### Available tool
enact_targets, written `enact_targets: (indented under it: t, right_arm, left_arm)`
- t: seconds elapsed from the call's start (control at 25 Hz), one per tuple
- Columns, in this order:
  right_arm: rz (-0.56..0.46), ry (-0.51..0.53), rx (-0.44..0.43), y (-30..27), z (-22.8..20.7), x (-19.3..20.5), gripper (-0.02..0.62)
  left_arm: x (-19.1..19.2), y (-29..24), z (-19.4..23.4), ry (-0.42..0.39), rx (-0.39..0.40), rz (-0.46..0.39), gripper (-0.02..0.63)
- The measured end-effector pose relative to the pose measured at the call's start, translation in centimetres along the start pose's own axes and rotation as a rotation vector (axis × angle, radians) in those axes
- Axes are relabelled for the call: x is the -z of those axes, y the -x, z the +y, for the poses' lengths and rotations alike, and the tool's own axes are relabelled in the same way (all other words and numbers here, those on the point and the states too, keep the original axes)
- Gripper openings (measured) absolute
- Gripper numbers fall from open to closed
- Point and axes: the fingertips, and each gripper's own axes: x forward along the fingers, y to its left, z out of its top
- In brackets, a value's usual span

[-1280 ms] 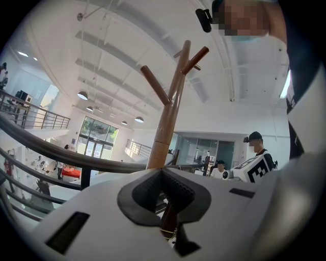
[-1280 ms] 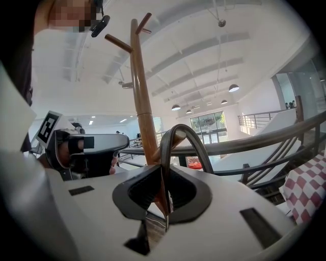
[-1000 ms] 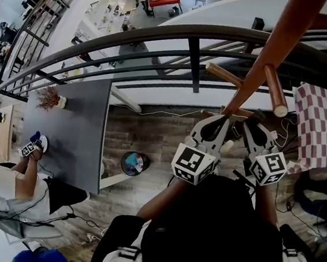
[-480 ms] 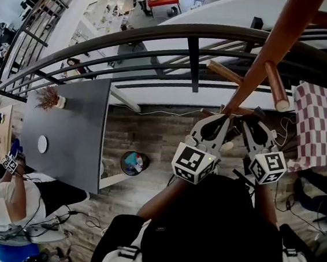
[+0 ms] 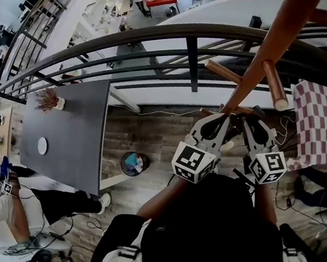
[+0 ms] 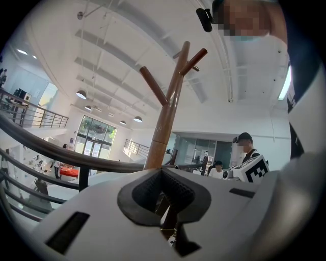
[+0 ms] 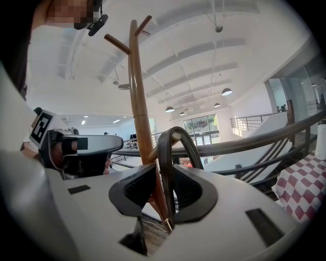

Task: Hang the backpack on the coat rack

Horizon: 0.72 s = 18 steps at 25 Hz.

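The right claw [image 5: 253, 120] grips the backpack's [image 5: 208, 227] upright loop [image 7: 164, 148] close against the coat rack's [image 7: 138, 102] pole, below its pegs [image 5: 275, 89]; the left claw [image 5: 222, 119], just left, is clenched empty.

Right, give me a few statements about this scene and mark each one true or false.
1. The right gripper is shut on a dark strap. True.
2. The coat rack is made of white metal. False: it is brown wood, pole and pegs alike.
3. A small potted plant stands on the grey table. True.
4. The cloth at the right edge of the head view is plain blue. False: it is checked in dark red and white.
5. The backpack is bright yellow. False: it is black and sits below the two grippers in the head view.
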Motion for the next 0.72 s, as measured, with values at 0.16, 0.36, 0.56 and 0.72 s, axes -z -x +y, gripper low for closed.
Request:
enact_targets:
  t: [0.16,0.36,0.56,0.72]
  right_arm:
    - [-0.002,0.000,0.006,0.2,0.2,-0.2,0.089]
    - [-0.018,0.004,0.012,0.9,0.1,-0.5,0.090]
    - [-0.024,0.000,0.014,1.5,0.0,-0.5,0.089]
    - [-0.022,-0.002,0.011,1.8,0.0,-0.4,0.090]
  left_arm:
    - [-0.2,0.1,0.0,0.006,0.004,-0.002,0.006]
    - [-0.1,0.2,-0.1,0.009,-0.003,-0.009,0.007]
    - [0.0,0.5,-0.5,0.007,-0.009,-0.012,0.007]
    - [0.0,0.6,-0.8,0.005,-0.015,-0.013,0.007]
